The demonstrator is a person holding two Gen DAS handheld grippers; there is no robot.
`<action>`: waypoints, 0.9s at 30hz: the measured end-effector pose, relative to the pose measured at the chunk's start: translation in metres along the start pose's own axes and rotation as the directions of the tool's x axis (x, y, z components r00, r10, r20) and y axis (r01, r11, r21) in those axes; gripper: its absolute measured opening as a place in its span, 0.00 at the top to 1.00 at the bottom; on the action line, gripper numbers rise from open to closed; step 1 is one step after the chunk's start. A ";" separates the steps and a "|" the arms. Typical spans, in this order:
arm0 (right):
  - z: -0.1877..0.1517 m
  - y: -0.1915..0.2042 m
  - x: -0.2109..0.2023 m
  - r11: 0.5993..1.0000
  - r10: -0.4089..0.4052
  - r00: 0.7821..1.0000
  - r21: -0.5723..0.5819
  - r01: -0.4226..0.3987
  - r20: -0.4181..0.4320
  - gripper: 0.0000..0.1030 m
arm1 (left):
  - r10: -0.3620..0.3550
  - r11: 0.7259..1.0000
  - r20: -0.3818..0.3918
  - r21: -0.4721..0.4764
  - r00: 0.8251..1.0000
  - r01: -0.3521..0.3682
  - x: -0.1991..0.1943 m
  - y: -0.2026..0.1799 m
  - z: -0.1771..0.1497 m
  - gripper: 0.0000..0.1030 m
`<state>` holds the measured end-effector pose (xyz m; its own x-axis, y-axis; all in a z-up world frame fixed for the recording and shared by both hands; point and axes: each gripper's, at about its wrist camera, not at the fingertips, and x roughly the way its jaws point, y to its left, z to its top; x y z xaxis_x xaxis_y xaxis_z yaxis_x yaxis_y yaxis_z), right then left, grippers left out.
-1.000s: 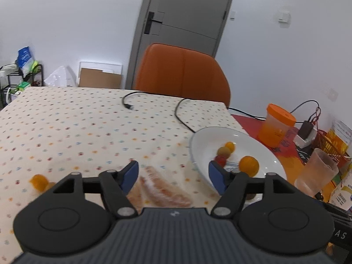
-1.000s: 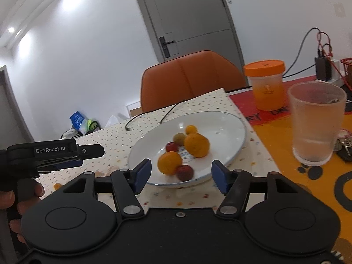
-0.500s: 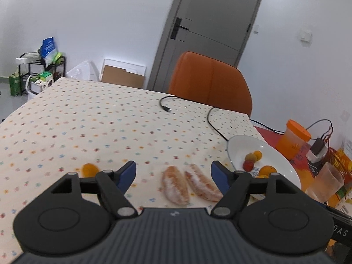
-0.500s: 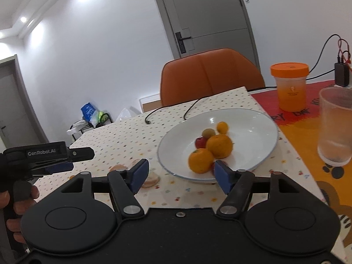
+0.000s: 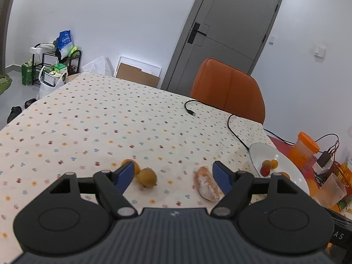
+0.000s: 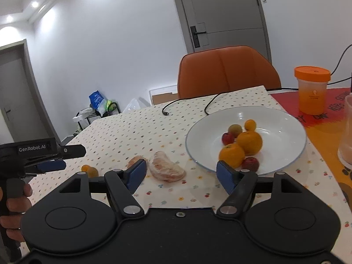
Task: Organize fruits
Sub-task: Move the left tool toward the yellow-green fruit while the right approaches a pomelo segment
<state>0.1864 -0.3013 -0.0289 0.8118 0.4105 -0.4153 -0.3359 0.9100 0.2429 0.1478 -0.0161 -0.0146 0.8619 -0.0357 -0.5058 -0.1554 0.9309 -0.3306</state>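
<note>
Nothing is held by the left gripper (image 5: 173,175): its blue pads are spread wide over the dotted tablecloth (image 5: 92,123), and a small yellow-brown fruit (image 5: 146,177) is seen on the cloth in the gap between them, untouched. A small orange fruit (image 5: 134,166) lies just behind the left pad, partly hidden by it, and a peeled citrus segment (image 5: 206,186) lies just inside the right pad. The right gripper (image 6: 181,173) is likewise empty; its jaws are opening, with a peeled segment (image 6: 167,169) on the cloth between them and a second segment (image 6: 134,161) partly hidden behind the left pad. Beyond the right pad the white plate (image 6: 283,118) is seen, in which two oranges (image 6: 249,143), two red fruits (image 6: 228,138), a brownish fruit (image 6: 235,129) and a small orange one (image 6: 250,125) have already been gathered. The task is judged to be well under way but not finished: two small fruits and two peeled segments are left on the cloth, apart from the plate. The small fruits are probably to be picked up next by the left gripper, though no grip has been made yet.
</note>
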 end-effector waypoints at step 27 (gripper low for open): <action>-0.009 0.053 0.034 0.994 0.043 0.996 -0.098 -0.051 -0.081 0.34 | 0.026 0.999 -0.024 -0.038 0.999 -0.027 0.003 0.047 -0.009 0.29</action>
<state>0.1917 -0.2383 -0.0376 0.7555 0.4523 -0.4739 -0.4215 0.8894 0.1769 0.1384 0.0245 -0.0385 0.8458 -0.0205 -0.5331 -0.1963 0.9171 -0.3468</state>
